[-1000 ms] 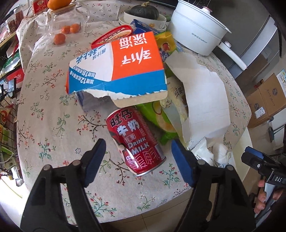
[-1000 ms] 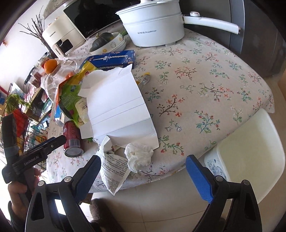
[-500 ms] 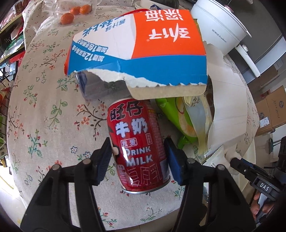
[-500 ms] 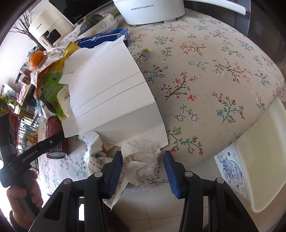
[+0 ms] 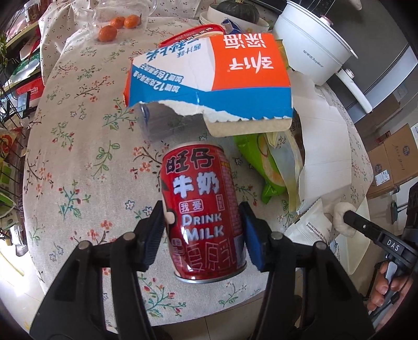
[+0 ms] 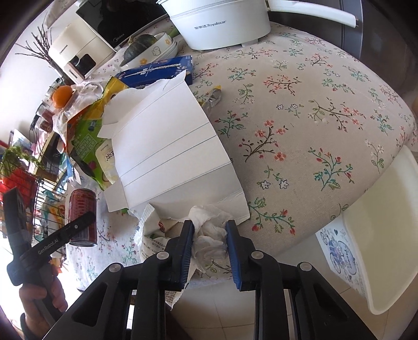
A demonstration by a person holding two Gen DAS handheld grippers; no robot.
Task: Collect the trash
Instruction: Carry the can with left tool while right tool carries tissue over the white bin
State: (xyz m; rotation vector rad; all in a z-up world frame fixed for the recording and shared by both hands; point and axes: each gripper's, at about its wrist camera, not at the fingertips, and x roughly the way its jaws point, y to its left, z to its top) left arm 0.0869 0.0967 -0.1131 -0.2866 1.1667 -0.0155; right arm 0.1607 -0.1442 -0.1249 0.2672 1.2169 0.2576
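My left gripper (image 5: pixel 202 232) is shut on a red milk drink can (image 5: pixel 201 211) and holds it above the flowered tablecloth (image 5: pixel 78 162); the can also shows in the right wrist view (image 6: pixel 82 209). My right gripper (image 6: pixel 210 248) is shut on a crumpled white tissue (image 6: pixel 209 235) at the table's near edge. A torn orange and blue carton (image 5: pixel 209 81), a green snack bag (image 5: pixel 263 164), a white flattened box (image 6: pixel 167 151) and a white printed wrapper (image 6: pixel 149 238) lie on the table.
A white electric pot (image 6: pixel 222 23) stands at the back, with a blue box (image 6: pixel 156 70), bowls holding a squash (image 6: pixel 141 47) and tangerines (image 5: pixel 115 23). A white stool (image 6: pixel 378 235) stands beside the table. A wire rack (image 6: pixel 39 204) is at the left.
Both grippers moved in from open: the left closed on the can and raised it slightly; the right closed on the tissue.
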